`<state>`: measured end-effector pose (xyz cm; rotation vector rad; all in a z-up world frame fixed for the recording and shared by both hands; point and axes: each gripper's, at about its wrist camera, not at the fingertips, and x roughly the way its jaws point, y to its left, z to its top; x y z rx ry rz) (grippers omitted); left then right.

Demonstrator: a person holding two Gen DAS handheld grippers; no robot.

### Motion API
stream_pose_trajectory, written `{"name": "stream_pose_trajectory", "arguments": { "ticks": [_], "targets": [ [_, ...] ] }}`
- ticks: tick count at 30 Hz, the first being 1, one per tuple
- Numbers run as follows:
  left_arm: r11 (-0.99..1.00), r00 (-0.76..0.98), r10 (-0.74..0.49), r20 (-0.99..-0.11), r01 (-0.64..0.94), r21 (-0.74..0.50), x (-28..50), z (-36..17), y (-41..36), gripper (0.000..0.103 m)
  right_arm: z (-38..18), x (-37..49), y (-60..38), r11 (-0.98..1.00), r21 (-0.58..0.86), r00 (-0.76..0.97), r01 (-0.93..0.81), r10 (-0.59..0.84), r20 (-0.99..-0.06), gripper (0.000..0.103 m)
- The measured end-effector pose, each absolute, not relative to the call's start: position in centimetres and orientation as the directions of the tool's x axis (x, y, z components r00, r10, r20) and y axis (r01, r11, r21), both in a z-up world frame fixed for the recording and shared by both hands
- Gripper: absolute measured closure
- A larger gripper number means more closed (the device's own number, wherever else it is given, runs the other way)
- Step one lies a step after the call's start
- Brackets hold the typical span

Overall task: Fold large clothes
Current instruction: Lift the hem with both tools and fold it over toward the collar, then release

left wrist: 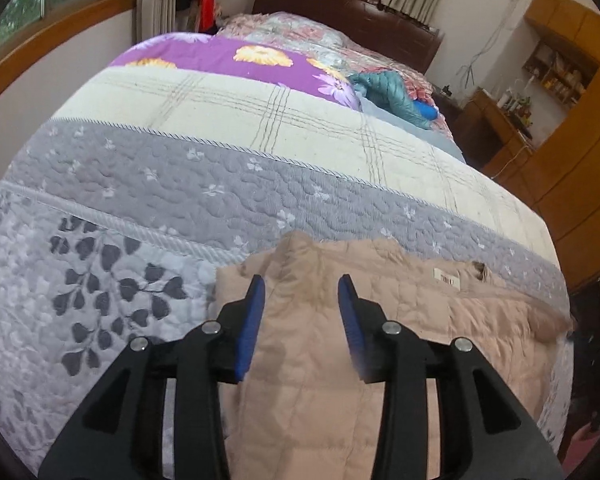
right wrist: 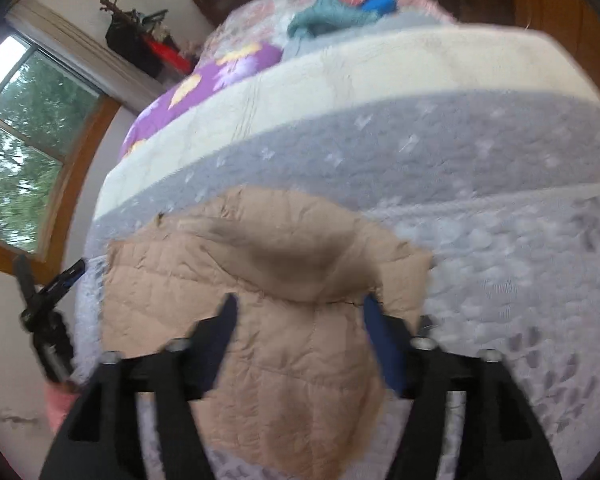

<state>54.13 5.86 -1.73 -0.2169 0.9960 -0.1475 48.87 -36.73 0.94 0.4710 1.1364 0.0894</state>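
Pink quilted jacket (left wrist: 380, 320) lies flat on the bed's grey bedspread (left wrist: 140, 184). Left gripper (left wrist: 302, 300) jaws apart above its collar end, gripping nothing. Right gripper (right wrist: 298, 312) jaws wide, hood below, untouched.

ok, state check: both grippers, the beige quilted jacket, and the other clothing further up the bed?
left gripper: open, nothing between the pads, above the jacket
right gripper: open wide, nothing gripped, above the jacket
beige quilted jacket: lying on the bed, released, partly folded, white label showing
teal puffer garment: crumpled, unfolded, further up the bed
grey quilted bedspread: spread flat under the jacket
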Motion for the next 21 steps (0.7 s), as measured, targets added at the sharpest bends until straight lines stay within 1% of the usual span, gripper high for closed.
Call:
{"name": "stream_pose_trajectory", "arguments": {
  "ticks": [4, 7, 9, 12, 14, 15, 16, 19, 21],
  "targets": [
    [0.984, 0.553, -0.174, -0.815, 0.064, -0.166, 51.2, -2.0, 6.2, 0.064, 1.2, 46.5, -36.2, 0.904, 0.411, 0.445, 0.116, 0.323, -0.835, 0.032],
    [0.987, 0.552, -0.163, -0.818, 0.097, -0.131, 48.7, -3.2, 6.3, 0.063, -0.7, 44.6, -34.6, 0.929, 0.361, 0.427, 0.081, 0.295, -0.855, 0.032],
    [0.99, 0.554, -0.142, -0.82, 0.093, -0.108, 47.2, -4.2, 6.3, 0.063, -2.3, 43.4, -33.8, 0.932, 0.353, 0.409, 0.076, 0.294, -0.864, 0.037],
    [0.993, 0.562, -0.119, -0.819, 0.086, -0.085, 45.4, -6.0, 6.6, 0.063, -4.5, 42.2, -33.1, 0.931, 0.356, 0.396, 0.083, 0.297, -0.869, 0.051],
    [0.994, 0.569, -0.108, -0.816, 0.09, -0.069, 44.9, -6.7, 6.5, 0.063, -5.0, 41.8, -32.6, 0.95, 0.301, 0.408, 0.09, 0.24, -0.881, 0.069],
    [0.995, 0.57, -0.091, -0.817, 0.087, -0.051, 44.7, -7.2, 6.3, 0.063, -5.1, 41.7, -32.5, 0.955, 0.281, 0.417, 0.095, 0.218, -0.882, 0.074],
    [0.995, 0.568, -0.084, -0.819, 0.086, -0.043, 44.6, -7.6, 6.2, 0.063, -5.1, 41.7, -32.6, 0.957, 0.27, 0.427, 0.108, 0.201, -0.882, 0.083],
    [0.996, 0.541, -0.079, -0.837, 0.08, -0.042, 45.0, -9.2, 6.3, 0.061, -5.8, 41.8, -33.1, 0.952, 0.273, 0.429, 0.14, 0.19, -0.883, 0.093],
    [0.995, 0.521, -0.094, -0.848, 0.08, -0.061, 45.3, -10.3, 6.4, 0.061, -7.1, 42.3, -33.4, 0.952, 0.264, 0.405, 0.154, 0.182, -0.896, 0.095]
  ]
}}
